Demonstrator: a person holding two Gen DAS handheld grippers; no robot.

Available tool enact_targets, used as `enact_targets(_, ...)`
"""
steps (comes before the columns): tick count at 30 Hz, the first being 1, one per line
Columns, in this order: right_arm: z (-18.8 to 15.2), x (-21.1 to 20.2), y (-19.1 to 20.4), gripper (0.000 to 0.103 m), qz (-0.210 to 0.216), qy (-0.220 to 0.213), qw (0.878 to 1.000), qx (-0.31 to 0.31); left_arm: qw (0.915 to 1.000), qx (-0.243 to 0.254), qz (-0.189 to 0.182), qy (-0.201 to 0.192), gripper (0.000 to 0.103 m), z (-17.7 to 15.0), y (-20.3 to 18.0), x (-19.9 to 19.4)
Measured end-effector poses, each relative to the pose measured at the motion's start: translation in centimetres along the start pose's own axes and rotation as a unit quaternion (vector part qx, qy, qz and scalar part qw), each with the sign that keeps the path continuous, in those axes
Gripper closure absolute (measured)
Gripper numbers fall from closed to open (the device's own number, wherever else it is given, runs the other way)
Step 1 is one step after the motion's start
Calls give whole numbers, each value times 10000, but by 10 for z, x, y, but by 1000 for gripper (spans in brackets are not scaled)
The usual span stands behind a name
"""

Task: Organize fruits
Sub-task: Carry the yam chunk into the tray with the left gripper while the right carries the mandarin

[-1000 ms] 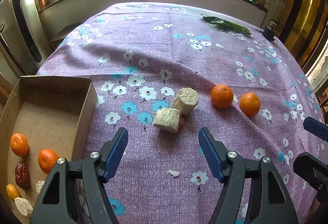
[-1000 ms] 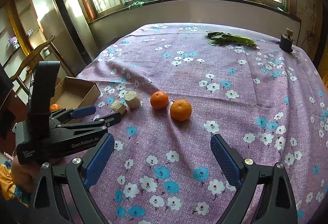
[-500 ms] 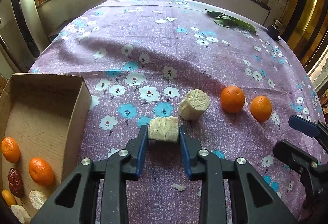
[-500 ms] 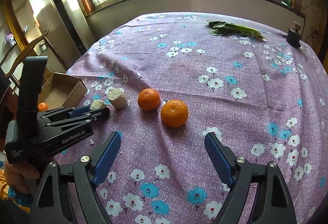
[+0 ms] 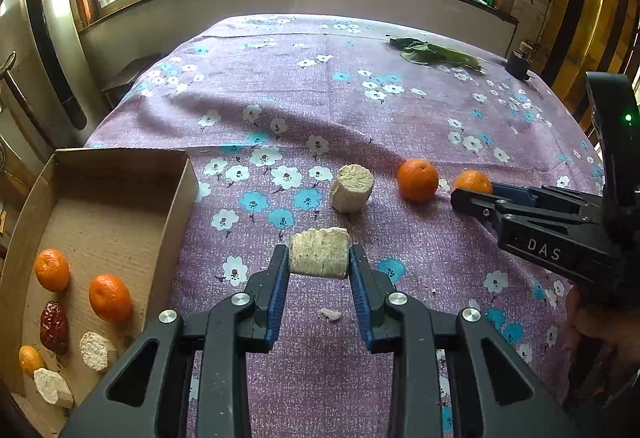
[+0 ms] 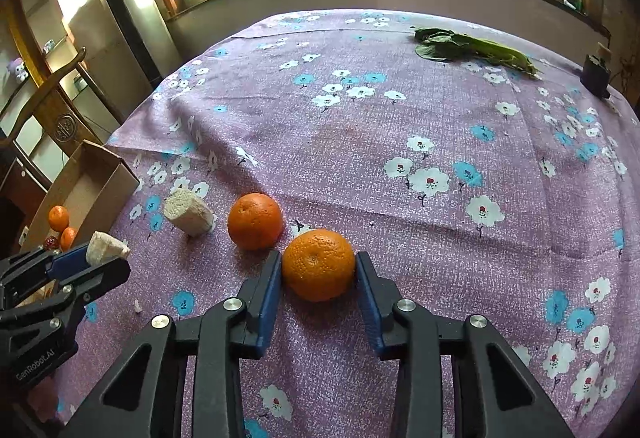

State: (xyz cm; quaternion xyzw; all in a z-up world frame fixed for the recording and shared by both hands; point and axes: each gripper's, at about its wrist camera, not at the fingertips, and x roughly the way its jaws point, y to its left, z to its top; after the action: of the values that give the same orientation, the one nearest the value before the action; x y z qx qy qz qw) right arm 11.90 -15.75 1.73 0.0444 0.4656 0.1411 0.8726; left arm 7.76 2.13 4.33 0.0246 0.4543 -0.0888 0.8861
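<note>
Bare tablecloth (image 5: 280, 89) lies open beyond — second orange (image 6: 255, 220) crowds just beside the right claw (image 6: 318, 268).

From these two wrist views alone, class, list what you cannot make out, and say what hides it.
- Cardboard box: right wrist view, its near end is cut off behind the left gripper.
- Tangerine held by the right gripper: left wrist view, the gripper covers its lower part.
- Dark object at the far table corner: too small to identify.
- Undersides of the grasped pale chunk: hidden.
</note>
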Motion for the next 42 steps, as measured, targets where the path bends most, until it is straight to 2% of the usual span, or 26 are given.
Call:
enact_targets(4, -10, -11, 5, 65, -89, -7, 9999, -115, 10000, -43, 11, -56, 74, -5, 2, -6)
enact_targets(10, -29, -42, 15, 64, 86, -137, 9998, -82, 9998, -101, 75, -177, 74, -19, 5, -22)
enact_targets(16, -51, -62, 42, 64, 182, -221, 9991, -299, 9991, -87, 285, -315, 74, -39, 10, -40)
enact_targets(23, -64, -68, 75, 64, 408, -116, 9975, -562, 9975, -121, 513, -472, 74, -57, 23, -62)
enact_targets(32, -63, -68, 122, 64, 655, -95, 9930, -974, 9952, -360, 711, -576, 74, -73, 55, -83)
enact_targets(42, -53, -54, 176, 64, 938, -33, 9850, -1447, 9866, -975, 1114, -693, 74, -81, 125, -102)
